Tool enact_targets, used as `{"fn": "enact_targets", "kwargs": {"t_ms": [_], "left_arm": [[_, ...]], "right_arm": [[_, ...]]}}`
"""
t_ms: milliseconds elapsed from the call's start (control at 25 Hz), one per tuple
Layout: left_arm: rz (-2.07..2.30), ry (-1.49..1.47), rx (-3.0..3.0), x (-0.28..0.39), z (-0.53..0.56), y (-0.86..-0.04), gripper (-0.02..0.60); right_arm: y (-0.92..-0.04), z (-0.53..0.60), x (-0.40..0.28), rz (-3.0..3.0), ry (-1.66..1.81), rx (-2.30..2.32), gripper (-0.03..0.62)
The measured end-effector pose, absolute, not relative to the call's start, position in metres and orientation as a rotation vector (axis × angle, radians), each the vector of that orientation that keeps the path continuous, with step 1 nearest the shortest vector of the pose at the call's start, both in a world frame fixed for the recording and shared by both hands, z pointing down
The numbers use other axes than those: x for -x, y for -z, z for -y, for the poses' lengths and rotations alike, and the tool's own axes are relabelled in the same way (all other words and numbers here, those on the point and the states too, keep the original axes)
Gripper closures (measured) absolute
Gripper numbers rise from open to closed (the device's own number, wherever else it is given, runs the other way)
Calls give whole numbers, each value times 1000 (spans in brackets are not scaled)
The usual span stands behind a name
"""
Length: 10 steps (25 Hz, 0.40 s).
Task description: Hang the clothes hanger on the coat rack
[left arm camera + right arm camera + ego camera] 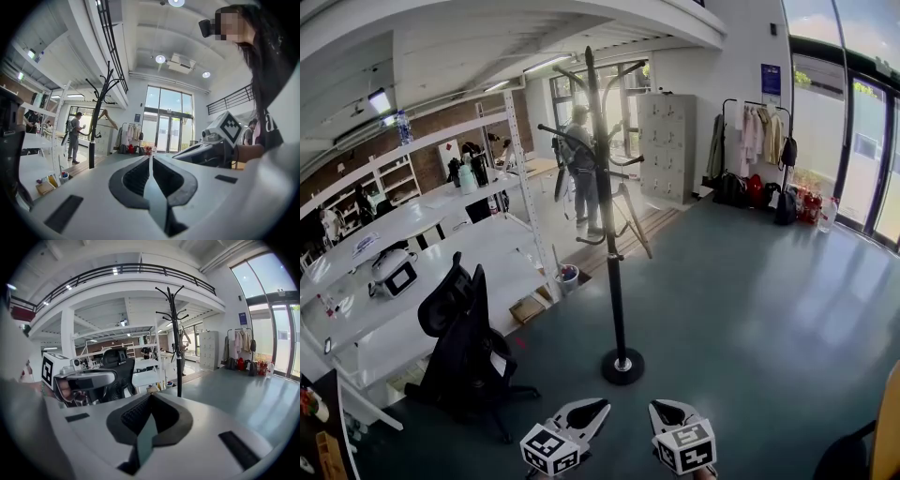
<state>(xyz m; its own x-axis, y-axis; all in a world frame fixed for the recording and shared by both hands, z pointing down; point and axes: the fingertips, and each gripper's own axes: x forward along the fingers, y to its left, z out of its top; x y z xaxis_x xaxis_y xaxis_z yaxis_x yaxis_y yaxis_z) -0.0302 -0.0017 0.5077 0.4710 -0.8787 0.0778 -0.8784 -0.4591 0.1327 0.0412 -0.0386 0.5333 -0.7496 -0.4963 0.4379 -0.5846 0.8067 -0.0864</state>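
The black coat rack stands on the green floor a few steps ahead, its round base just beyond my grippers. A pale wooden clothes hanger hangs from one of its lower hooks; the left gripper view shows the hanger to the right of the pole. My left gripper and right gripper sit side by side at the bottom edge, both shut with nothing in them. Neither touches the rack. The pole rises straight ahead in the right gripper view.
A black office chair stands left of the rack, beside long white tables. A person stands beyond the rack. Grey lockers and a rail of clothes line the far wall. Glass doors run along the right.
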Motion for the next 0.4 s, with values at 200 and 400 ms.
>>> {"fn": "enact_targets", "kwargs": {"t_ms": [200, 400], "left_arm": [[1525, 12, -2572, 34, 1, -505, 572], [1531, 4, -2565, 45, -2, -512, 572]], "right_arm": [[-533, 39, -39, 2584, -306, -832, 585], [-538, 36, -30, 2584, -307, -833, 585]]}}
